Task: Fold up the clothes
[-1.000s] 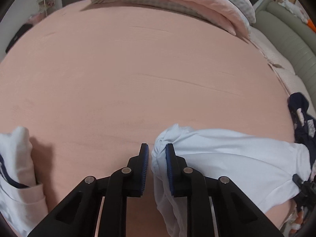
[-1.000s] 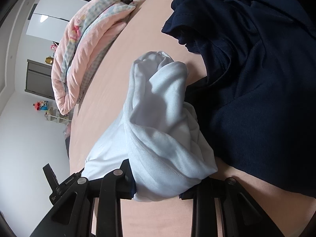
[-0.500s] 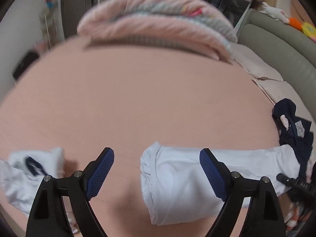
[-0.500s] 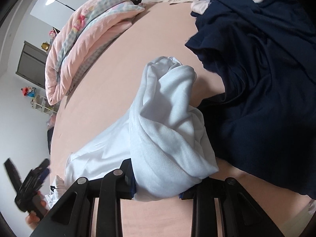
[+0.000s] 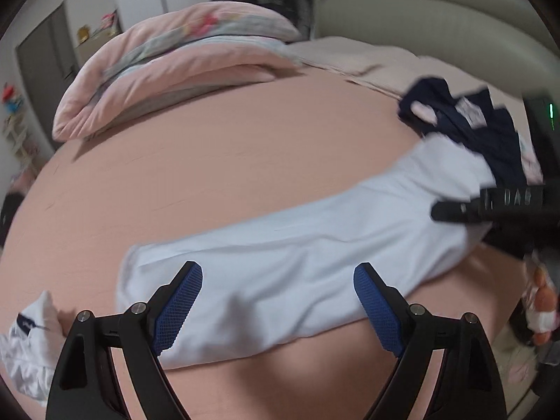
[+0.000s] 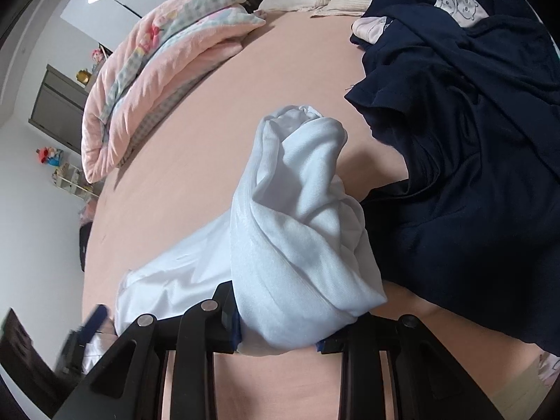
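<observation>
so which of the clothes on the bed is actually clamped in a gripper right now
The pale blue garment: the right gripper is shut on its bunched end. The navy clothes beside it and the white piece near the open left gripper lie free.

Left gripper [image 5: 278,301] jaws wide apart, above white garment [image 5: 297,255]

The white shirt [image 6: 301,231] is soft cloth with a fine knit and a little shine where it folds. The bed sheet [image 5: 217,161] is smooth, matt pink cloth. The dark blue clothes [image 6: 472,161] are dull, soft cloth. The quilt [image 6: 154,70] looks thick and fluffy. The left gripper [image 5: 278,301] is hard, black, matt plastic with small shiny metal screws, and its fingertips [image 5: 178,309] have bumpy blue rubber pads. The headboard [image 5: 437,21] looks smooth and padded.
</observation>
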Demonstrator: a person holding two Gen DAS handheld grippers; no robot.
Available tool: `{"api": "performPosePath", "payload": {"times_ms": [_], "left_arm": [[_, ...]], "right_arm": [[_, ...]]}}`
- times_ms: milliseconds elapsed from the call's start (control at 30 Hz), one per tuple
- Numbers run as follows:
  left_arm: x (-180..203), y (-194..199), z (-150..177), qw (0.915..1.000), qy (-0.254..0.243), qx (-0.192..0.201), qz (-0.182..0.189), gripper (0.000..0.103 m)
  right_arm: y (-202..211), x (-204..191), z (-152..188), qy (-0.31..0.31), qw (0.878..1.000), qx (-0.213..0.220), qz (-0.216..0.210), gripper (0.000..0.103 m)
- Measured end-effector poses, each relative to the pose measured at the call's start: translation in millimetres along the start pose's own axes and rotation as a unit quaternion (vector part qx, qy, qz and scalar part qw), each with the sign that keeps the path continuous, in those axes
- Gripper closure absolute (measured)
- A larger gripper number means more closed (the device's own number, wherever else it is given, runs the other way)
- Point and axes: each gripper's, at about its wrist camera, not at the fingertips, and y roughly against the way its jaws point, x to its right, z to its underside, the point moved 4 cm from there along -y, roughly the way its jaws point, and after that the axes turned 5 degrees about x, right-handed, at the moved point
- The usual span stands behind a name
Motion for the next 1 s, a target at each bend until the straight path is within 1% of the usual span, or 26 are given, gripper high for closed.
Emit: {"api": "performPosePath", "payload": {"times_ms": [67, 167, 267, 567, 633, 733, 767, 833, 900, 1000], "left_arm": [[8.9, -4.3, -0.5, 0.9999, 0.000, -0.001, 0.014, 0.014], [20.5, 5.3, 4.7, 0.9992, 0.006, 0.008, 0.040, 0.014], [28.7, 10.4, 6.0, 0.9984, 0.005, 0.025, 0.050, 0.014], [39.9, 13.4, 5.6, 0.9953, 0.023, 0.052, 0.079, 0.014], [43.4, 13.5, 6.4, 0.9939, 0.026, 0.057, 0.091, 0.014], [55.8, 14.0, 7.5, 0.9922, 0.003, 0.069, 0.104, 0.014], [60.6, 14.5, 6.7, 0.9919, -0.012, 0.080, 0.099, 0.014], [70.0, 15.0, 4.7, 0.9905, -0.040, 0.100, 0.086, 0.014], [78.4, 12.1, 0.9, 0.9893, -0.064, 0.111, 0.069, 0.014], [90.3, 7.1, -4.0, 0.9865, -0.088, 0.119, 0.069, 0.014]], "right_arm": [[2.8, -1.8, -1.8, 0.002, 1.000, 0.002, -0.005, 0.077], [4.9, -11.7, -6.6, 0.015, 1.000, 0.004, -0.001, 0.077], [7.7, -21.4, -8.3, 0.025, 1.000, 0.003, 0.006, 0.077], [22.5, -55.7, -9.4, 0.071, 0.997, 0.017, 0.009, 0.077], [24.1, -61.6, -8.1, 0.087, 0.996, 0.019, 0.013, 0.077], [20.6, -71.1, -6.6, 0.108, 0.994, 0.020, 0.018, 0.077], [20.9, -70.4, -5.7, 0.107, 0.994, 0.016, 0.016, 0.080], [21.5, -68.8, -3.8, 0.103, 0.995, 0.010, 0.012, 0.080], [21.5, -66.4, -4.0, 0.096, 0.995, 0.005, 0.004, 0.080], [20.8, -61.8, -6.6, 0.081, 0.997, 0.000, -0.014, 0.082]]}}
